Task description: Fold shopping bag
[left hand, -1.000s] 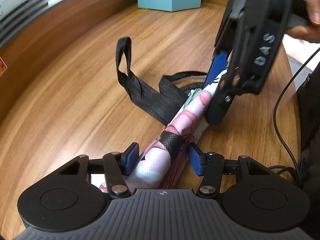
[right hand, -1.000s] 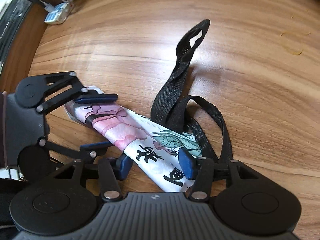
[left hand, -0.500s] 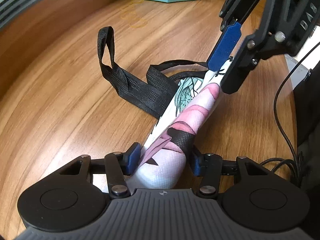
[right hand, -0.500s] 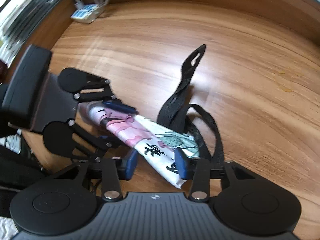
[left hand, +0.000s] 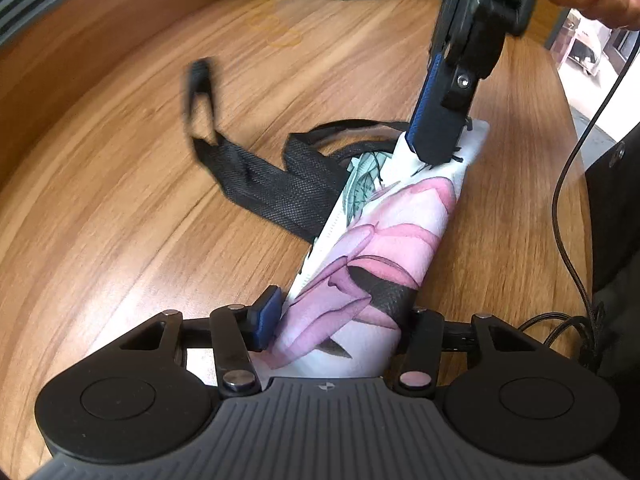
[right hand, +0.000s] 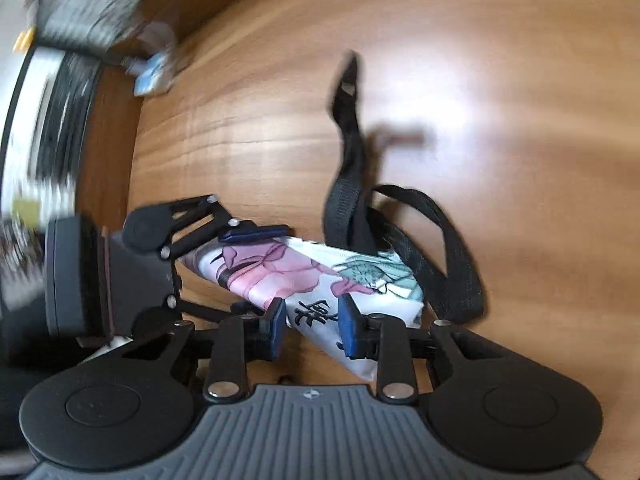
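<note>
A: The bag (left hand: 380, 248) lay on the table (left hand: 120, 200), folded into a narrow strip. Both ends needed even grips so the fold stayed tight, handles (left hand: 272, 184) kept clear.

B: The left gripper (left hand: 340, 316) clamped the near end half-wide. The right gripper (right hand: 312, 320) had just been closing, pinching the far end.

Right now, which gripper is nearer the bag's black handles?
Right. The right gripper clamps the folded bag at the end where the black handles come out; the left gripper holds the opposite end, away from them.
</note>
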Available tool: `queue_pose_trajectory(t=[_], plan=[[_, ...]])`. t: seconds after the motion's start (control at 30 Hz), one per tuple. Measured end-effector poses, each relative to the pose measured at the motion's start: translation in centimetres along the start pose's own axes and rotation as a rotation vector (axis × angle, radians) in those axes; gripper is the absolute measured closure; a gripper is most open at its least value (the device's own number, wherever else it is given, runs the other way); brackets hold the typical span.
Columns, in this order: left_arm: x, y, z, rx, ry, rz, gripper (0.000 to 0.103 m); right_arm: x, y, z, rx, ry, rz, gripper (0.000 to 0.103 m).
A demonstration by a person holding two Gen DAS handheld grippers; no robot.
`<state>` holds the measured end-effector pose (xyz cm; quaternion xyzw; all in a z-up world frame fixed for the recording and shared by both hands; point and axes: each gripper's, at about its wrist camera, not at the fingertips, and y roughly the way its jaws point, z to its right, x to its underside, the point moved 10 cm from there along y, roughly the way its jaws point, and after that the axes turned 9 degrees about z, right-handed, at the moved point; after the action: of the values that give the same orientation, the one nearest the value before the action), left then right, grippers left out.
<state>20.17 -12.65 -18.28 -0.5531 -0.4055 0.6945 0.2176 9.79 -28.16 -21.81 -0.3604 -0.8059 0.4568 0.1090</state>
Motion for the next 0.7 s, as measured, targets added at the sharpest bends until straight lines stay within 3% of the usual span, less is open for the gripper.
queue_pose_trajectory(t=[0.17, 0.3, 0.37, 0.4, 0.43, 0.53, 0.7], plan=[[-0.6, 0.6, 1.1, 0.038, -0.073, 0.002, 0.051, 0.5, -0.7, -3.5, 0.116, -0.29, 0.04, 0.088], [-0.9, 0.9, 2.6, 0.043, -0.086, 0.01, 0.051, 2.1, -2.1, -5.4, 0.165, -0.409, 0.085, 0.086], [-1.0, 0.9, 3.5, 0.045, -0.083, 0.011, 0.051, 3.1, -2.5, -5.9, 0.2, -0.468, 0.124, 0.076], [-1.1, 1.0, 4.1, 0.044, -0.072, 0.01, 0.051, 3.5, -2.7, -6.0, 0.229, -0.516, 0.14, 0.058], [-1.1, 1.1, 4.7, 0.044, -0.062, 0.008, 0.051, 3.9, -2.8, -6.0, 0.26, -0.569, 0.155, 0.047], [-1.3, 1.5, 6.5, 0.041, -0.028, 0.004, 0.051, 4.6, -2.9, -5.9, 0.326, -0.695, 0.155, 0.043], [-1.5, 2.9, 8.3, 0.033, 0.004, 0.003, 0.051, 5.3, -1.3, -5.8, 0.358, -0.946, 0.065, 0.042]])
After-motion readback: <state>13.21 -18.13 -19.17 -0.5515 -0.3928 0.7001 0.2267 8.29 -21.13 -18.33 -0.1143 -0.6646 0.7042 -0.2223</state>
